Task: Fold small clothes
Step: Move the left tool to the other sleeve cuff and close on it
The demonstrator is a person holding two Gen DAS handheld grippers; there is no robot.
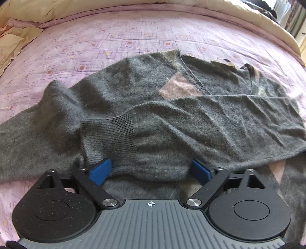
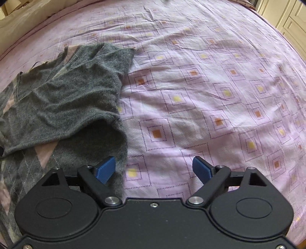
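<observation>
A grey knit sweater (image 1: 133, 92) with pink argyle diamonds lies on the bed, one sleeve (image 1: 210, 118) folded across its chest. My left gripper (image 1: 151, 171) is open, its blue fingers (image 1: 100, 171) wide apart and resting on the sweater's fabric, which bulges between them. In the right wrist view the same sweater (image 2: 63, 99) fills the left side. My right gripper (image 2: 154, 168) is open over the bedsheet at the sweater's right edge, its left finger (image 2: 106, 168) just over the grey knit, nothing held.
The pink patterned bedsheet (image 2: 210, 95) stretches far to the right of the sweater. A cream quilt (image 1: 95, 9) lies along the far side of the bed. Cream pillows (image 1: 11, 44) sit at the far left. Cupboard doors (image 2: 290, 23) stand at the far right.
</observation>
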